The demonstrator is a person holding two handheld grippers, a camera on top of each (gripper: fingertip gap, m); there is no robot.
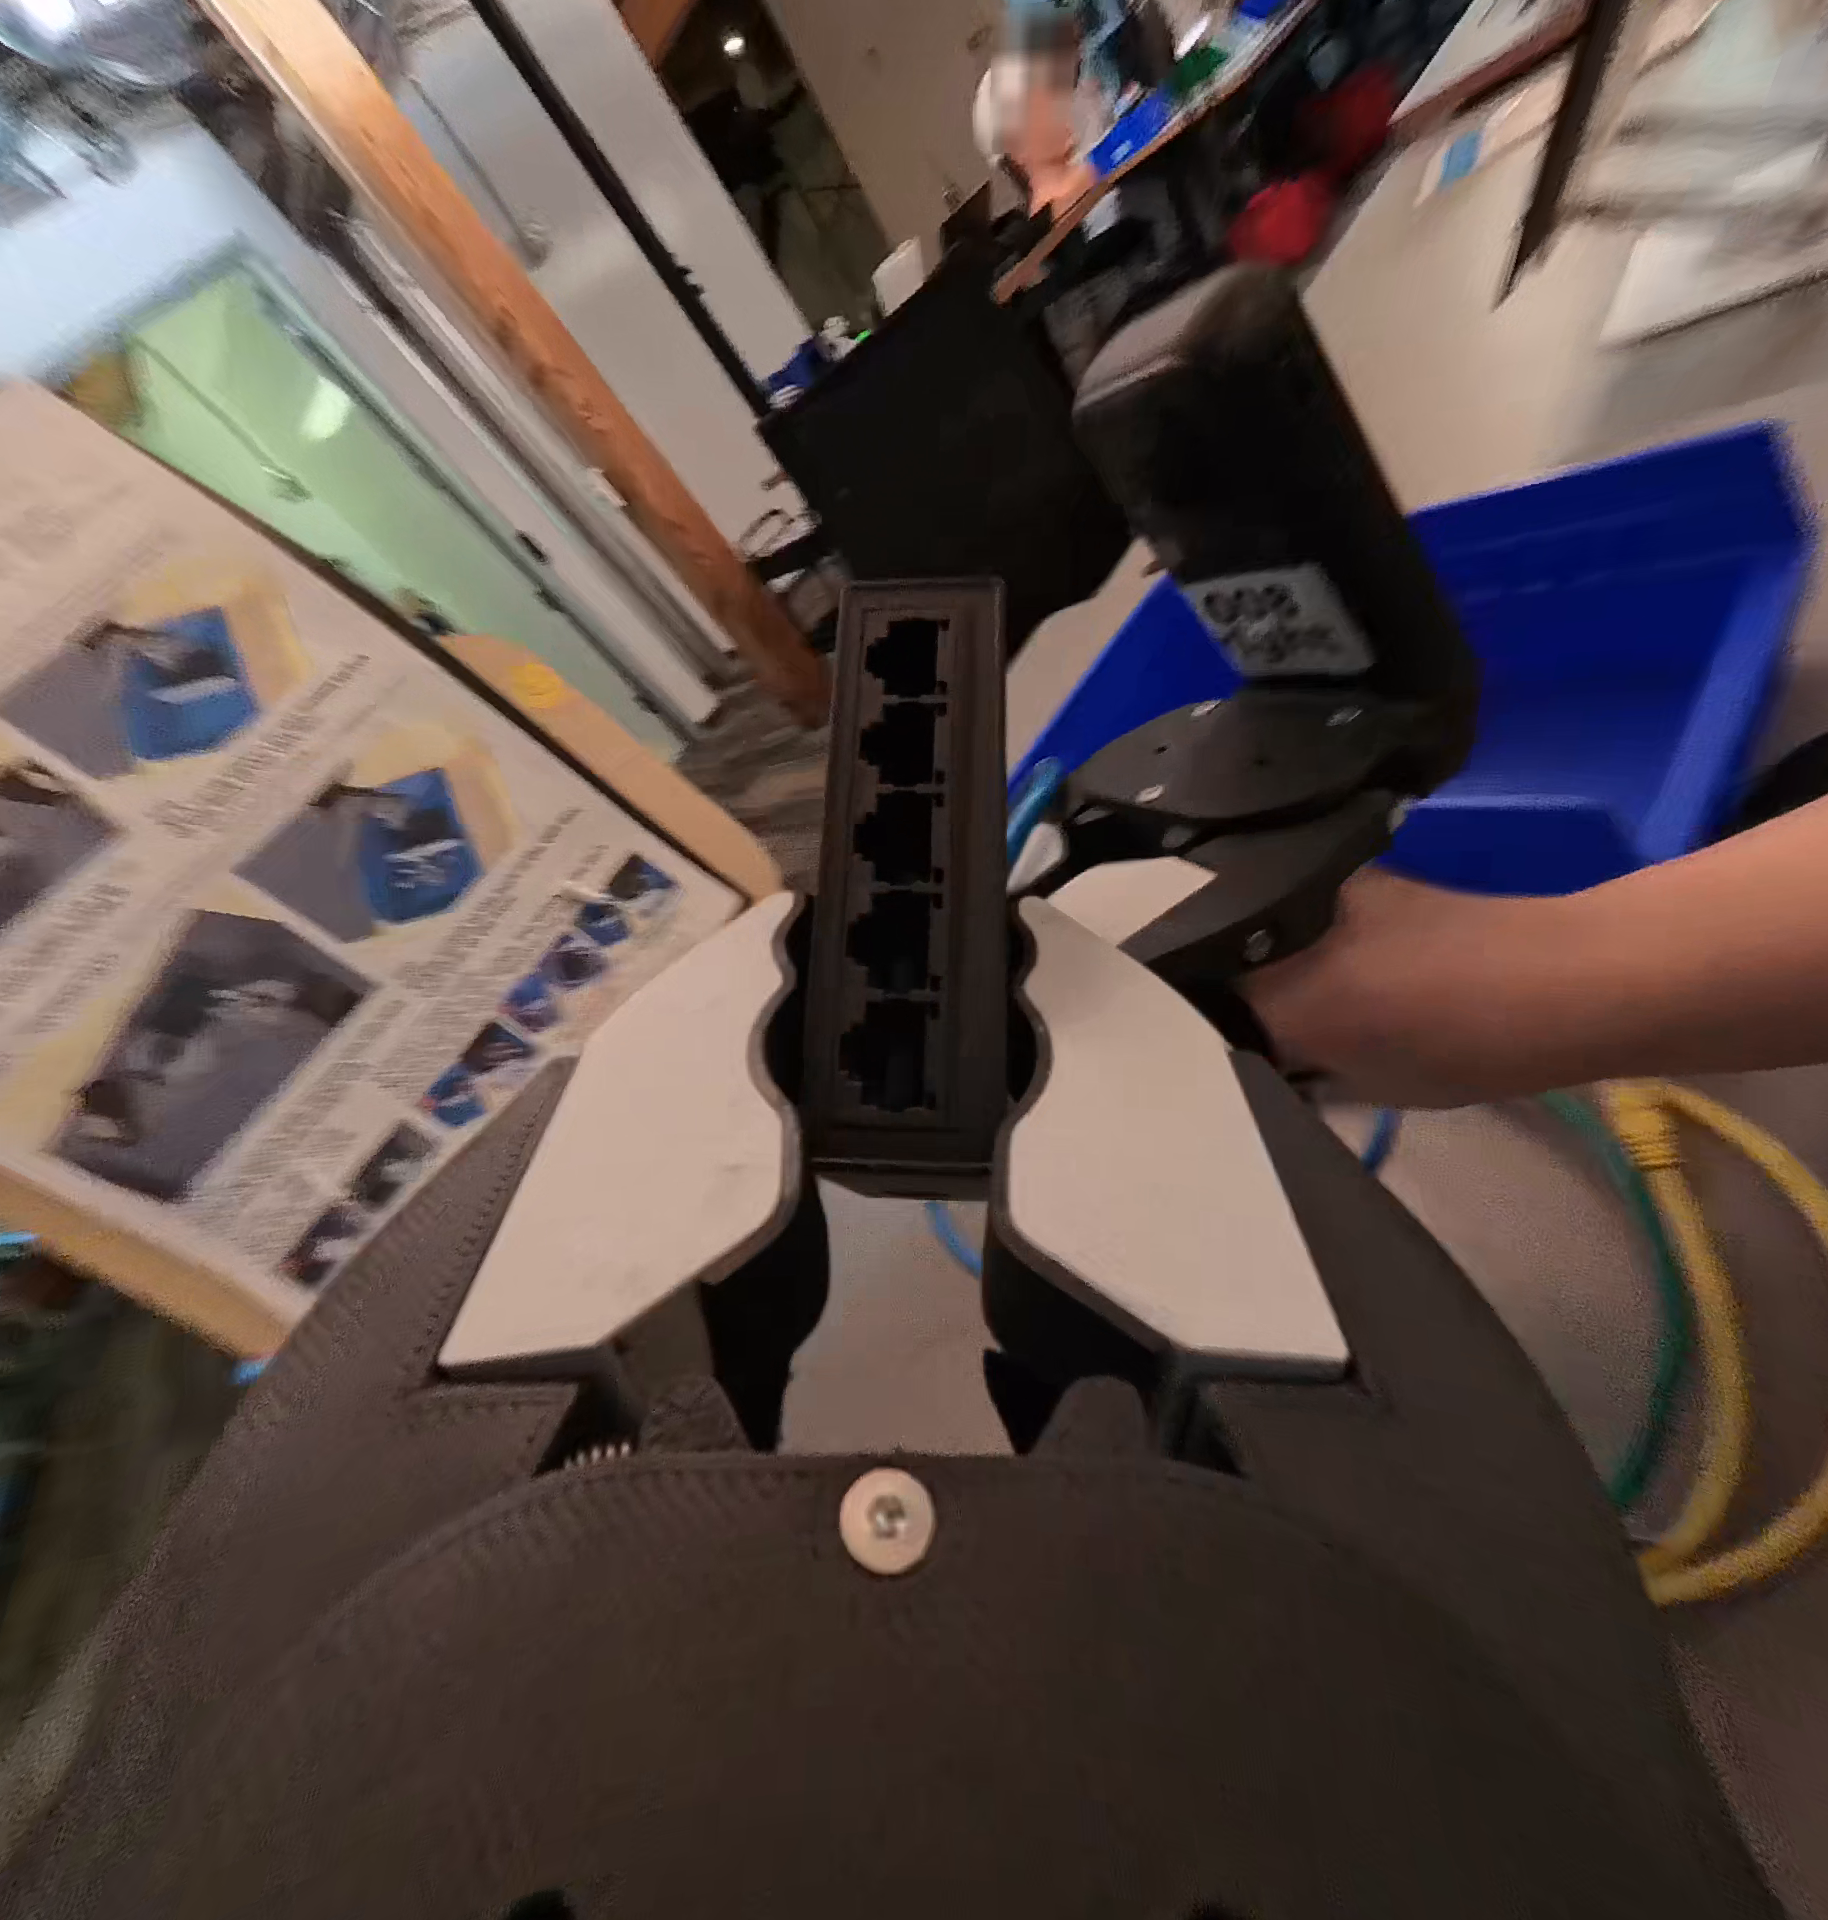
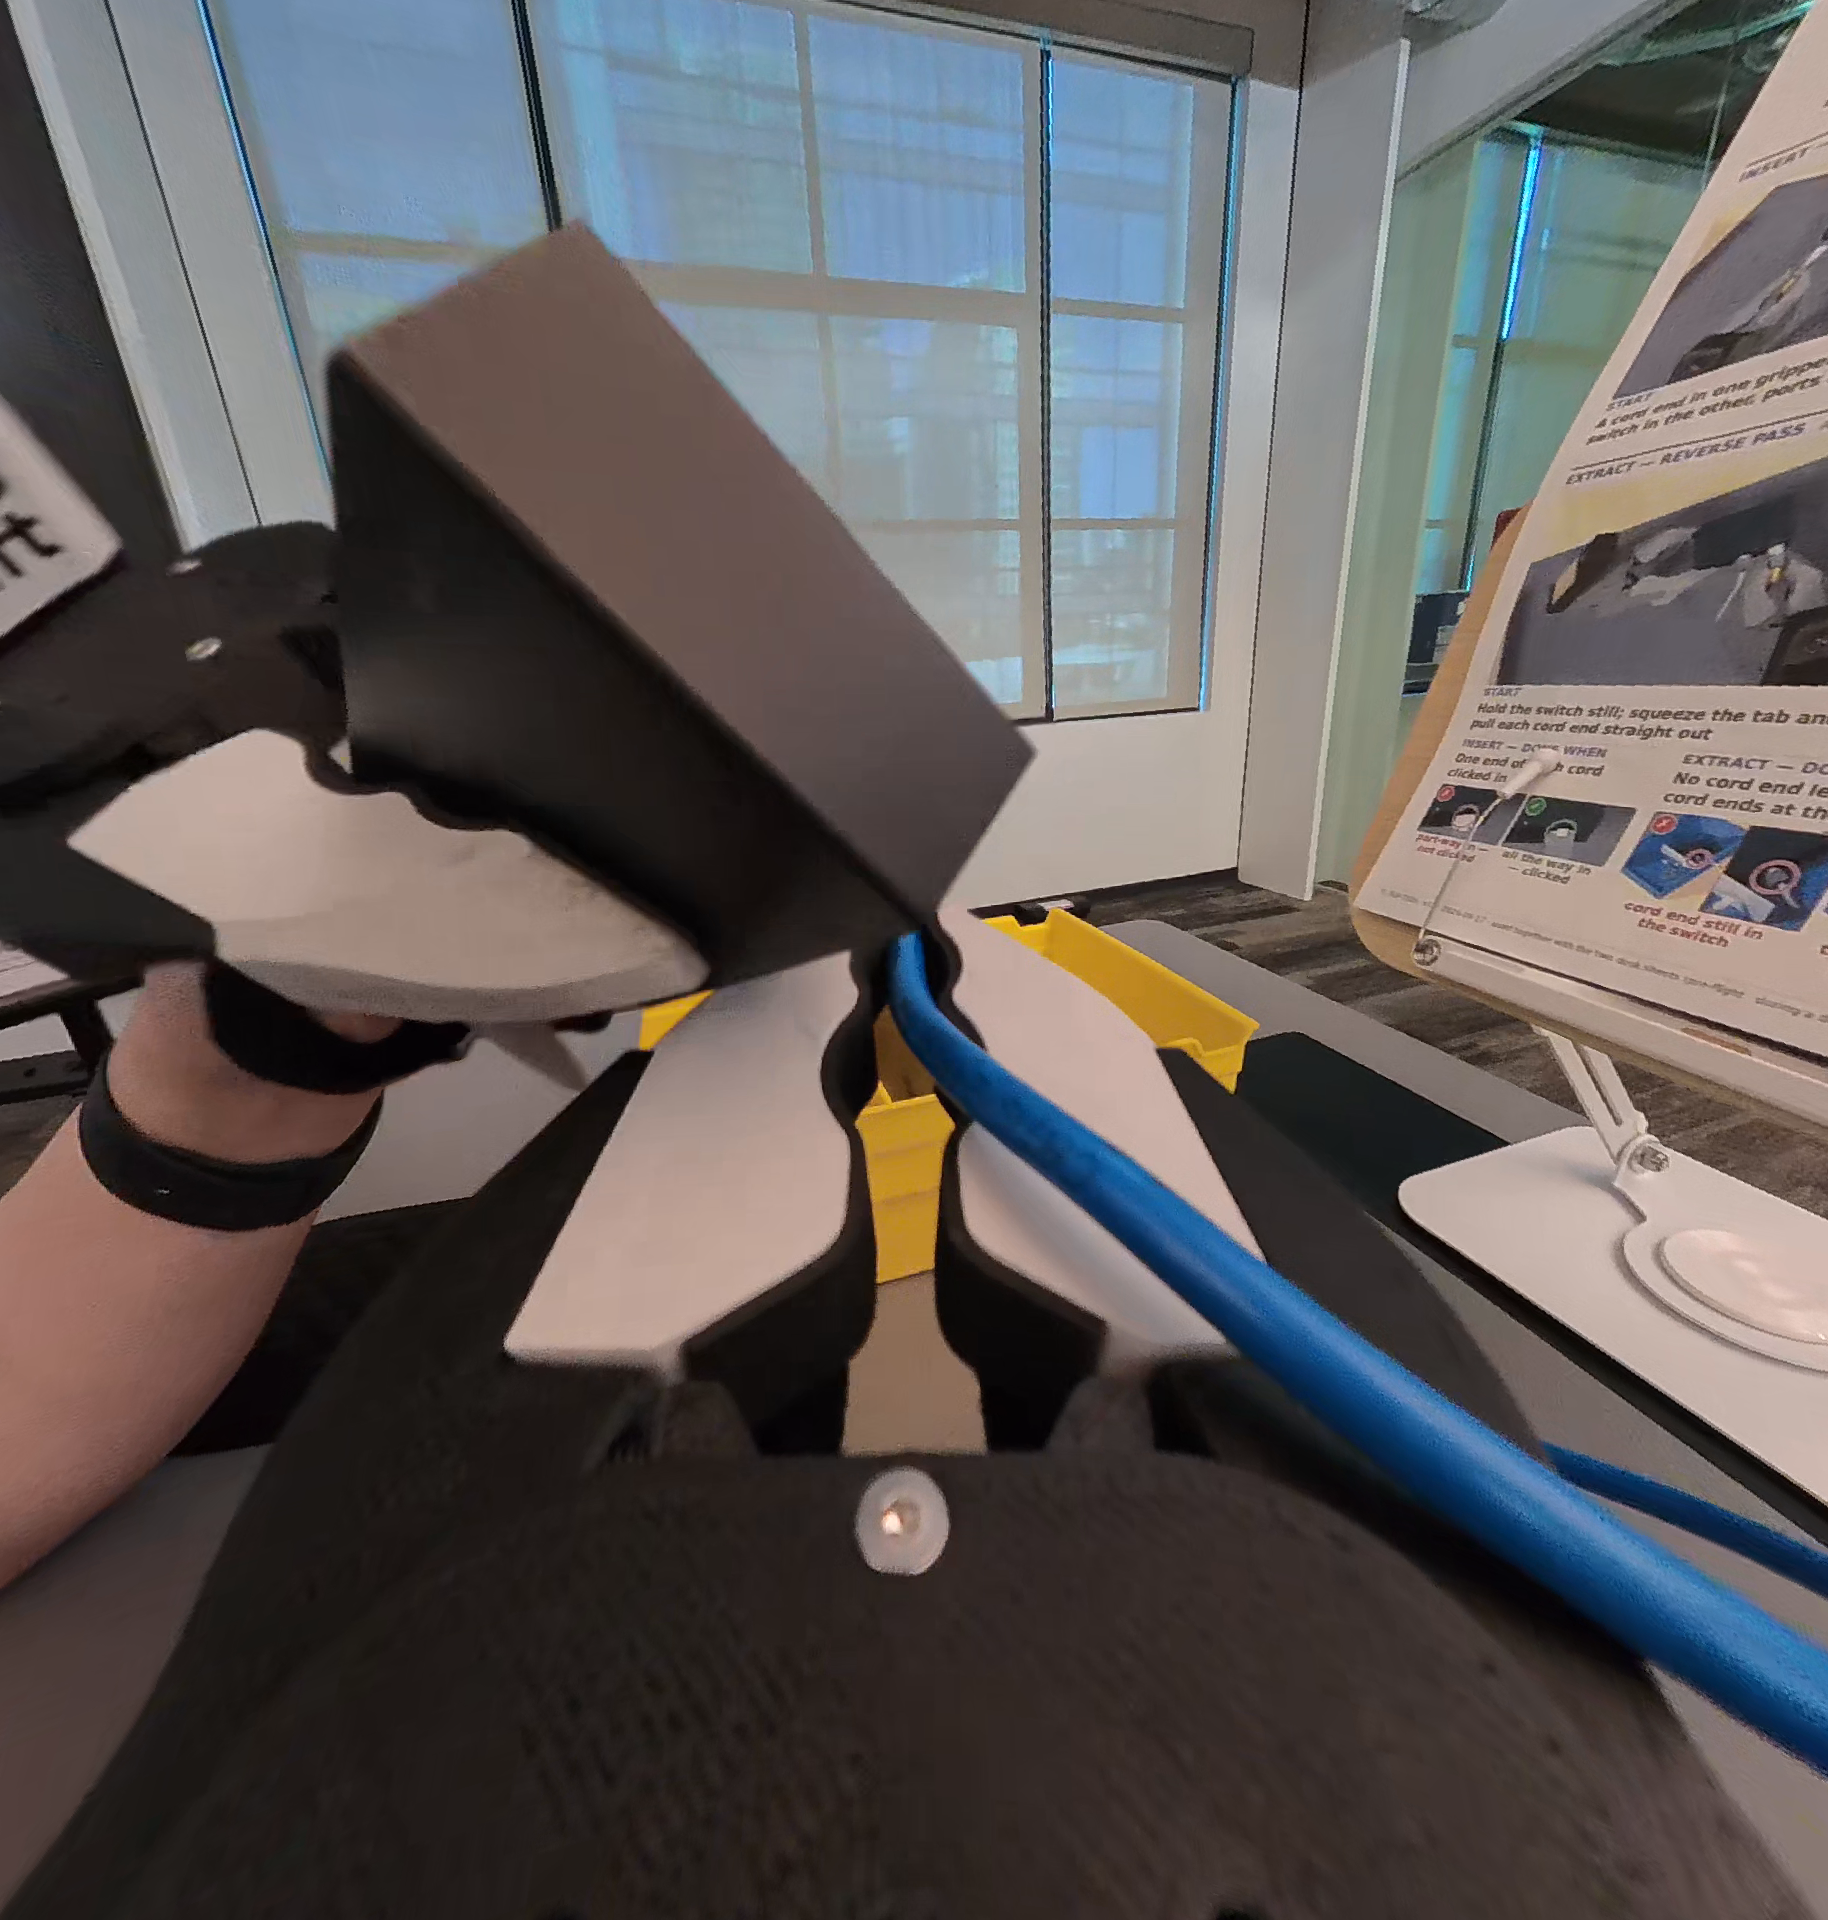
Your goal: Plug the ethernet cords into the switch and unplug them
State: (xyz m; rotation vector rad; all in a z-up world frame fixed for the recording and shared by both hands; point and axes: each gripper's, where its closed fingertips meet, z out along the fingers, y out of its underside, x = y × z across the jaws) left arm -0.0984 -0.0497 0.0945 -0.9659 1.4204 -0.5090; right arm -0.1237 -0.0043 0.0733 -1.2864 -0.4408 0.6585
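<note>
While the left gripper (image 1: 905, 1029) clamps the black switch (image 1: 910, 883) by its two long sides, the five ports face back along the fingers, all of them empty in the left wrist view. The switch is held in the air above the worktop (image 2: 1357, 1122), with its port row running away from the camera.

The right gripper (image 2: 905, 997) is closed on the blue cord (image 2: 1201, 1278) just behind its end. From the right wrist view that end sits at the lower corner of the switch body; the plug itself is hidden, so whether it has met a port cannot be told. The rest of the blue cord trails down over the right finger toward the worktop.

Judging by its plain boxy shell, the switch looks light and rigid, with smooth sides that could slip in a loose grip; the hold across its narrow width, low on the body, seems sound and leaves the ports clear. The cord looks springy and thick-jacketed, likely to twist the plug off line, so a hold close behind the plug suits it best. The plug's latch tab is probably small and brittle.

Yellow and green cords (image 1: 1710, 1351) lie looped on the worktop, near a blue bin (image 1: 1616, 665). A yellow bin (image 2: 1128, 997) and an instruction sheet on a stand (image 2: 1658, 644) sit beyond.
</note>
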